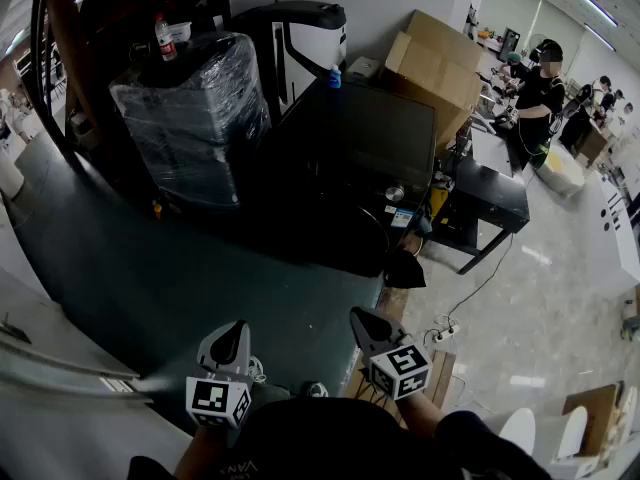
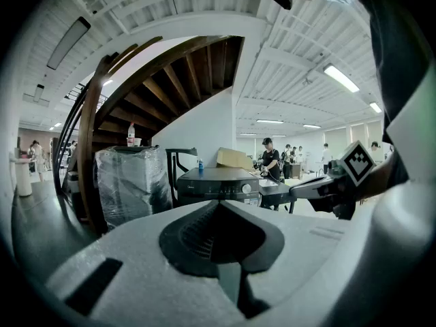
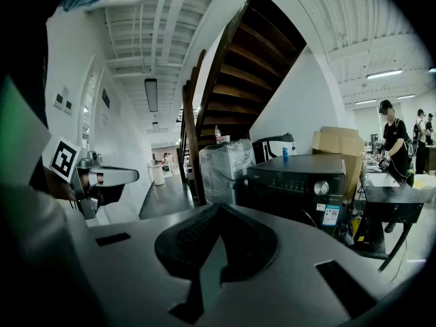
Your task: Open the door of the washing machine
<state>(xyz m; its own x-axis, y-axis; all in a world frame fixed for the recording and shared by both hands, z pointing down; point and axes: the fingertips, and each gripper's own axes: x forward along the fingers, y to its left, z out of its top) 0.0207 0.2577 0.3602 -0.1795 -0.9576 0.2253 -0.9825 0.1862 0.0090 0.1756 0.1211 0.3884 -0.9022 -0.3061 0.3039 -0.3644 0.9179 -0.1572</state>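
The dark washing machine (image 1: 352, 153) stands a few steps ahead on the floor, its front towards me and its round door (image 1: 345, 236) closed as far as the dark front shows. In the left gripper view the washing machine (image 2: 218, 185) is at the centre, and in the right gripper view the same machine (image 3: 300, 181) is at the right, its knob and stickers visible. My left gripper (image 1: 232, 332) and right gripper (image 1: 363, 320) are held side by side close to my body, well short of the machine. Both are shut with nothing between the jaws.
A plastic-wrapped appliance (image 1: 195, 118) with a bottle (image 1: 165, 38) on top stands left of the machine, under a wooden staircase (image 2: 163, 80). Cardboard boxes (image 1: 440, 63) and a black table (image 1: 492, 196) are to the right. A person (image 1: 535, 98) works beyond. A power strip (image 1: 445, 333) lies on the floor.
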